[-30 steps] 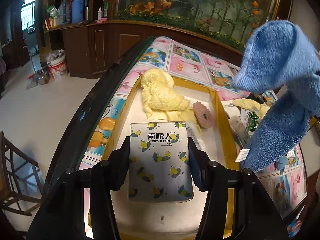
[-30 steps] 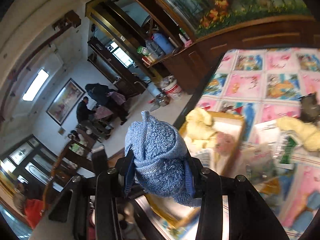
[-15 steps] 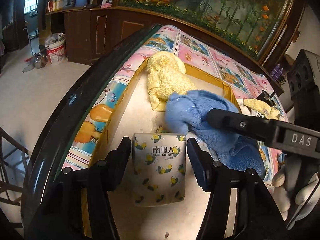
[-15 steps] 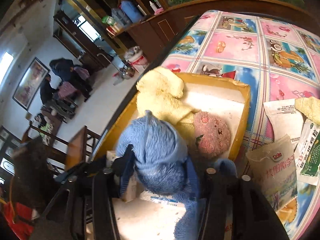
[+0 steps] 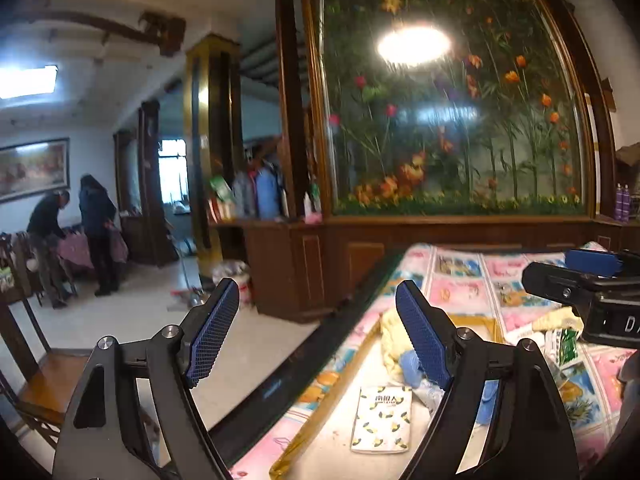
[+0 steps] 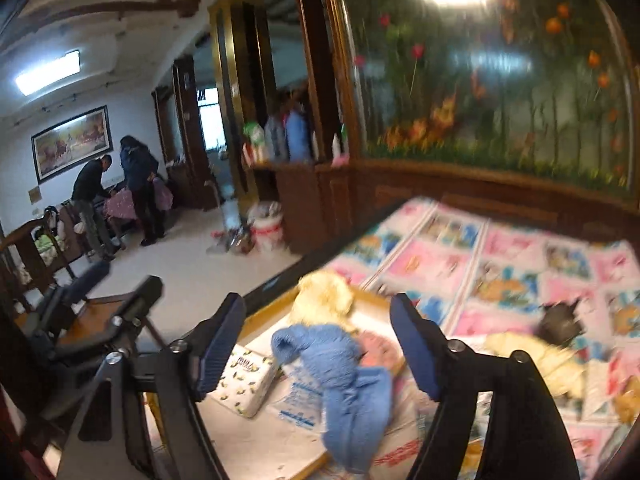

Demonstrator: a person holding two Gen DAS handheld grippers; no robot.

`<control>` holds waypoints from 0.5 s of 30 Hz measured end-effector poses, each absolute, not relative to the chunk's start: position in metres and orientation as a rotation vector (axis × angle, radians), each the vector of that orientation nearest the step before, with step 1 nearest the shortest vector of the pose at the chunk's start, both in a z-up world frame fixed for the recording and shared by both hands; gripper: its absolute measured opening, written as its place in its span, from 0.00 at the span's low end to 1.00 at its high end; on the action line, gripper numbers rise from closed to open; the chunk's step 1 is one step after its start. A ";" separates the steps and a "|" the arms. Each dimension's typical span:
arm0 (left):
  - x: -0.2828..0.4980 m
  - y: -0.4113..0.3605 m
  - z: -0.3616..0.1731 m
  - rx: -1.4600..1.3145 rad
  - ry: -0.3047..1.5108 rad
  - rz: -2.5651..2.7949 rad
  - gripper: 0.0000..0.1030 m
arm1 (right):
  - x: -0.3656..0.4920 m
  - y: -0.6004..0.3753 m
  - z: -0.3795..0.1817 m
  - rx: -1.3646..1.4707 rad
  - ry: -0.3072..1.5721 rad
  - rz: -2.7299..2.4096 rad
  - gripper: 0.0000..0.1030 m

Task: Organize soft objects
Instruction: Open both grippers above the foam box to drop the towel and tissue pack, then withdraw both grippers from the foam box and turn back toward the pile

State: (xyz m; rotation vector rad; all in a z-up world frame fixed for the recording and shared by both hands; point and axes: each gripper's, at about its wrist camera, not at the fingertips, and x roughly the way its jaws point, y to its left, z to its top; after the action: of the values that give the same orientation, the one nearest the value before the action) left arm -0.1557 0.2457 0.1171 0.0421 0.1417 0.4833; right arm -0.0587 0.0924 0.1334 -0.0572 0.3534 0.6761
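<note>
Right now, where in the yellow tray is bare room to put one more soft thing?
Bare floor lies in the tray near its front edge, before the tissue pack, and along its far side beside the yellow towel. The middle is crowded: blue towel, pink item.

Dim indoor light; a ceiling lamp (image 5: pixel 414 45) glares on glass. Right view smears with motion blur; fisheye edges bend.

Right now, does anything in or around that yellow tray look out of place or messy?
Yes. The blue towel lies crumpled, not folded, and trails over the yellow tray's near rim onto the table. The lemon-print pack lies inside the tray, beside the towel.
</note>
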 end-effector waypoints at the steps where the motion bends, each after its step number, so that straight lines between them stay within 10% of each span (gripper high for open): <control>1: -0.161 0.242 0.120 0.050 0.123 0.491 0.79 | -0.062 0.087 0.135 -0.057 0.331 0.660 0.77; 15: -0.197 0.190 0.141 0.193 0.017 0.496 0.82 | -0.078 0.023 0.132 0.008 0.298 0.571 0.77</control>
State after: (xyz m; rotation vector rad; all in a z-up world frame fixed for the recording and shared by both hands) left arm -0.1967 0.1903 0.1409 0.1931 0.0169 0.4962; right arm -0.0776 0.0233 0.1316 0.0081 0.2982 0.5709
